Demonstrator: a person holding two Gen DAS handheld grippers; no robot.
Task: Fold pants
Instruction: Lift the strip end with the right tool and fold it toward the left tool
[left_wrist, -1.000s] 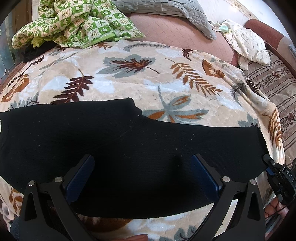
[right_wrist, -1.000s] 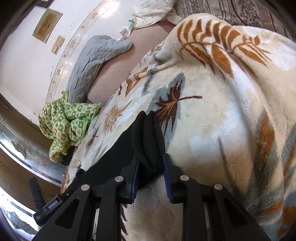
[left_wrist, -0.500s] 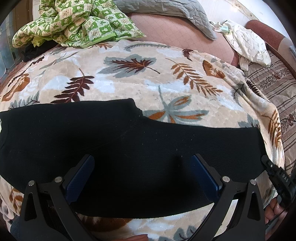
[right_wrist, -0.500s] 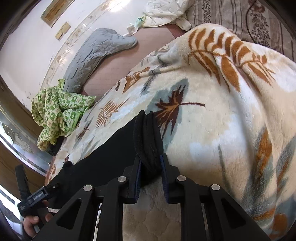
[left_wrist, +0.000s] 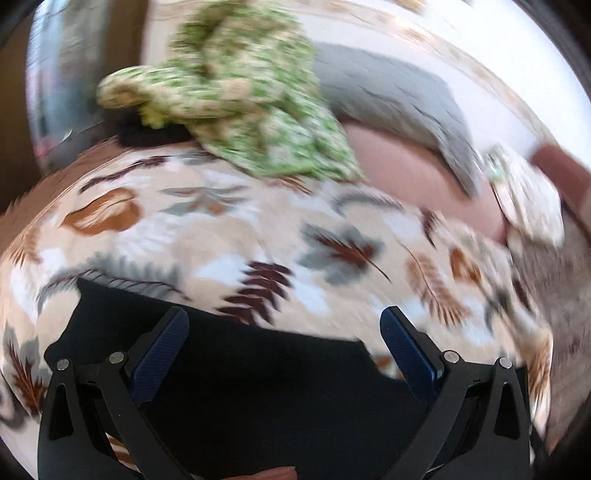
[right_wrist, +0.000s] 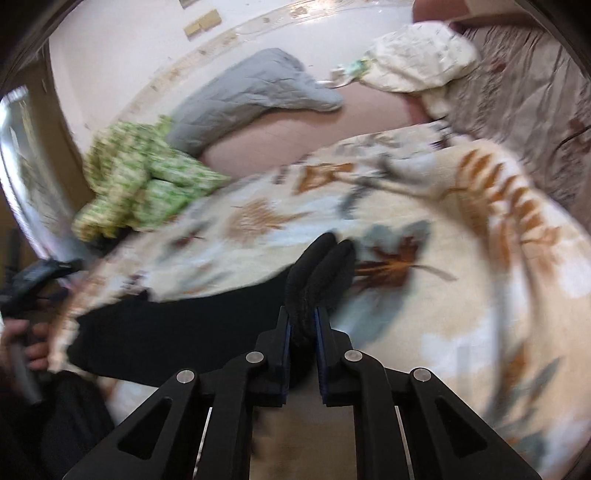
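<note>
Black pants (left_wrist: 258, 387) lie spread flat on a leaf-patterned blanket (left_wrist: 229, 236). My left gripper (left_wrist: 284, 350) is open and empty, hovering over the pants' near part with its blue pads (left_wrist: 162, 350) wide apart. My right gripper (right_wrist: 301, 325) is shut on a bunched end of the black pants (right_wrist: 317, 273), which sticks up between its fingers. The rest of the pants (right_wrist: 177, 325) stretches left from that grip across the blanket. Both views are motion-blurred.
A green patterned cloth (left_wrist: 236, 103) and a grey quilt (left_wrist: 391, 96) lie at the far side of the bed. A white bundle (right_wrist: 413, 62) lies at the back right. The other hand-held gripper (right_wrist: 33, 280) shows at the right wrist view's left edge.
The left gripper has swung left and tilted up, so the pants sit lower in its view. The right gripper has turned and moved, still holding the pants' end.
</note>
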